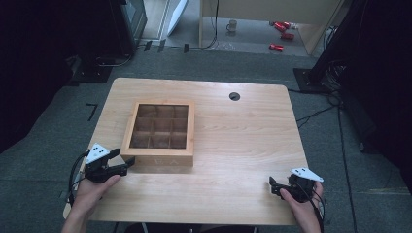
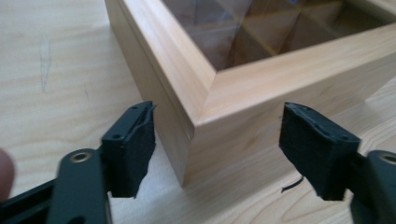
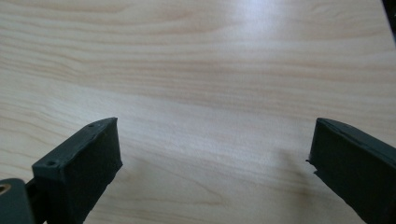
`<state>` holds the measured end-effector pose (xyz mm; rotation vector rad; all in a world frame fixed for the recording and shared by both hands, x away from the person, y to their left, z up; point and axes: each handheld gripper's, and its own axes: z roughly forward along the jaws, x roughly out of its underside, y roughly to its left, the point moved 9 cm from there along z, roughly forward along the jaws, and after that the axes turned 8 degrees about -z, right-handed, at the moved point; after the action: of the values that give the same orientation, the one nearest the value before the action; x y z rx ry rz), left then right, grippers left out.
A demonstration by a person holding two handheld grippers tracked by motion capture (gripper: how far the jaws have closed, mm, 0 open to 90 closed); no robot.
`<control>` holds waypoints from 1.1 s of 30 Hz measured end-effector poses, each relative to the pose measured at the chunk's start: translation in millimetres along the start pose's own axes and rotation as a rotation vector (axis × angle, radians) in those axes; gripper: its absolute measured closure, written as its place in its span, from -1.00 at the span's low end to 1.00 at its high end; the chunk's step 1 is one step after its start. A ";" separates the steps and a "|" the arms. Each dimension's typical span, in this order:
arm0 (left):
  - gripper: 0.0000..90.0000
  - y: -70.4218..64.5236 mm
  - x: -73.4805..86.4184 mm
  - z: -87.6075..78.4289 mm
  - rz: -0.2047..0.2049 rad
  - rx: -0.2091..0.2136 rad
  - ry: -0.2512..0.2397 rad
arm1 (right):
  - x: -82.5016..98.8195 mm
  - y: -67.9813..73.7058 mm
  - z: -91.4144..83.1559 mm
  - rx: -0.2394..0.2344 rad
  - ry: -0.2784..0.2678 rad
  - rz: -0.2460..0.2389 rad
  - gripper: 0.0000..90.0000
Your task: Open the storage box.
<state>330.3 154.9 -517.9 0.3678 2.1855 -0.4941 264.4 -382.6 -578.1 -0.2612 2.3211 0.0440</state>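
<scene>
Sitting on: a light wooden table (image 1: 233, 145), the wooden box (image 1: 160, 133) is left of centre, toward the near-left part of the top
Box build: square frame with a clear pane in the lid, nine compartments in a three-by-three grid visible under it; what they hold cannot be told
Box axis: nearly square, so no clear long axis; its sides run about parallel to the table edges, turned very slightly
Left gripper (image 1: 121, 162): held in the person's left hand (image 1: 94, 191) at the box's near-left corner, jaws spread wide and released
Left gripper view: the box corner (image 2: 194, 126) stands between the two black jaws, one jaw just beside the left wall, the other apart from the near wall; contact cannot be told
Right gripper (image 1: 276, 187): held in the right hand (image 1: 303, 208) near the table's near-right edge, well apart from the box, jaws wide open over bare wood (image 3: 201, 93)
Table hole: a round cable hole (image 1: 234, 96) far of centre
Floor beyond: a mug (image 1: 232, 25) and red cans (image 1: 282, 29) on the far floor, cables (image 1: 316, 114) at the right
Writing: faint marks on the box's near face, too blurred to read
</scene>
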 end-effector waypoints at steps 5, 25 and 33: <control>-0.30 -2.0 -0.1 3.4 0.009 0.019 0.003 | -13.3 7.3 -5.8 -0.018 -0.021 0.022 -0.94; -0.17 0.3 7.5 7.4 0.010 0.007 0.014 | -59.8 85.9 5.3 -0.123 -0.051 -0.112 -0.93; -0.14 1.4 7.8 6.9 -0.013 0.020 0.023 | -81.8 120.2 13.5 -0.172 -0.070 -0.152 -0.93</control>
<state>330.8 153.6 -528.3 0.3726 2.2081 -0.5215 304.7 -249.2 -534.4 -0.5139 2.2240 0.1744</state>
